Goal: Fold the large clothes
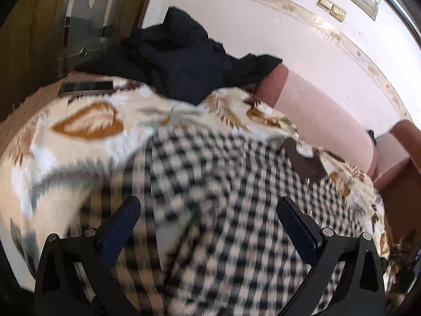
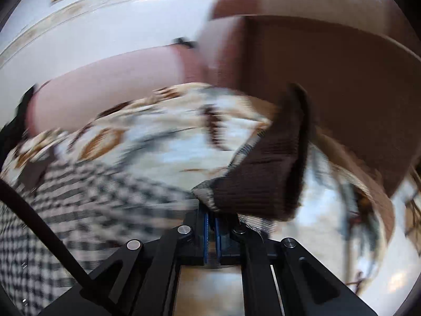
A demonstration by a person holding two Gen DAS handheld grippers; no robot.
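Right tool [image 2: 211, 216] is clenched: its blue pads are pressed together on a corner of the black-and-white checked woven garment [image 2: 86, 184], just where a dark brown ribbed knit cuff [image 2: 265, 168] joins the checked cloth. The cuff stands up past the fingertips, blurred. Left tool [image 1: 208, 226] is released, its two dark pads spread wide apart and nothing between them, hanging over the same checked garment [image 1: 210, 184].

That garment lies spread across a cream plush blanket with brown and gold leaf print [image 1: 86, 123], which covers a pink upholstered sofa [image 1: 323, 121]. A crumpled navy garment [image 1: 184, 52] sits at the far end, well apart from both tools, with a dark flat phone-like slab [image 1: 86, 87] near it.

Judging by how it drapes and bunches, the checked piece is soft, limp and fairly light, though large enough to drag on the plush. It will sag wherever it is unsupported. The ribbed cuff is thicker and grippier than the weave, so seams, cuffs and corners are the better holds; the left tool should take a matching edge.
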